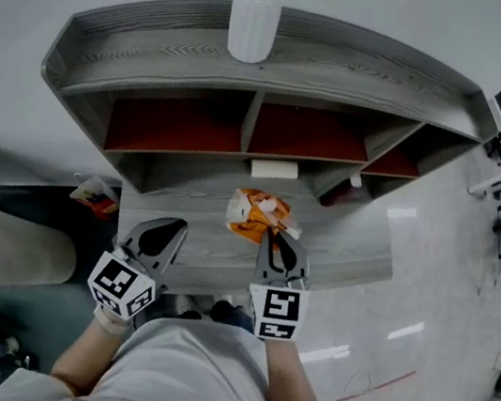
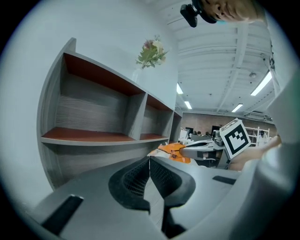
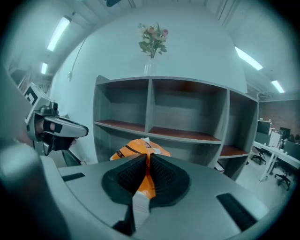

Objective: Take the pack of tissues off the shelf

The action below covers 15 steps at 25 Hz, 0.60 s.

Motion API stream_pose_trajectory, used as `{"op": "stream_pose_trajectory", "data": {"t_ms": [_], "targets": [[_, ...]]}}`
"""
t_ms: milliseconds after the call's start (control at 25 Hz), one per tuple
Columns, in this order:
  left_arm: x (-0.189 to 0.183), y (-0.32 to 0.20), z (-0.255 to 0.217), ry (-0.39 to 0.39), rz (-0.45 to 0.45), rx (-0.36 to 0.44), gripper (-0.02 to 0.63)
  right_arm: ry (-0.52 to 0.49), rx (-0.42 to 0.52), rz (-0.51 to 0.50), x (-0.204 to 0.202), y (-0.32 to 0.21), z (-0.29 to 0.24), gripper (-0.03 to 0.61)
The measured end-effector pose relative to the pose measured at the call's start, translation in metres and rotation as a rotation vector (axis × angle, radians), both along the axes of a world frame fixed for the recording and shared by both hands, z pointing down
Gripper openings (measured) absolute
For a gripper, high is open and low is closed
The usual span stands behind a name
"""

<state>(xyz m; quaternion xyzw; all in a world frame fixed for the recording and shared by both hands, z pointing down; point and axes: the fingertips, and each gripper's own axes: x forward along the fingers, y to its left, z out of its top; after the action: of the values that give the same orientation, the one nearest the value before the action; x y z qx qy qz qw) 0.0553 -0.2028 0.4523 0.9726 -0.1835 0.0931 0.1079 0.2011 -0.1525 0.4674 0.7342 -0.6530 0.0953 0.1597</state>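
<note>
R gripper [image 3: 144,159] clamped on orange tissue pack [image 3: 135,147], its print too blurry to read; L gripper [image 2: 150,162] closed, empty

No legible text (print on the tissue pack [image 3: 135,149] blurs).

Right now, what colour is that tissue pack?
The tissue pack is orange and white, clearest in head view.

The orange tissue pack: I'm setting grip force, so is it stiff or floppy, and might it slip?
Probably floppy: the tissue pack looks crumpled, and the right gripper has its wrapper pinched nearly flat. Likely light for its size, being a puffy film bag. The shiny film may slip, so held by one edge it could sag.
</note>
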Motion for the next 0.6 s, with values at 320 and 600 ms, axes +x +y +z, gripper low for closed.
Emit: {"op": "stream_pose_trajectory", "data": {"t_ms": [320,600], "targets": [[-0.030,-0.012,0.001,0.000,-0.104,-0.001,0.017,-0.022,0.020,-0.144,-0.048,-0.028,0.005,0.032],[-0.044,-0.018,0.000,-0.012,-0.151,0.002,0.018,-0.032,0.033,-0.202,-0.065,-0.041,0.007,0.032]]}}
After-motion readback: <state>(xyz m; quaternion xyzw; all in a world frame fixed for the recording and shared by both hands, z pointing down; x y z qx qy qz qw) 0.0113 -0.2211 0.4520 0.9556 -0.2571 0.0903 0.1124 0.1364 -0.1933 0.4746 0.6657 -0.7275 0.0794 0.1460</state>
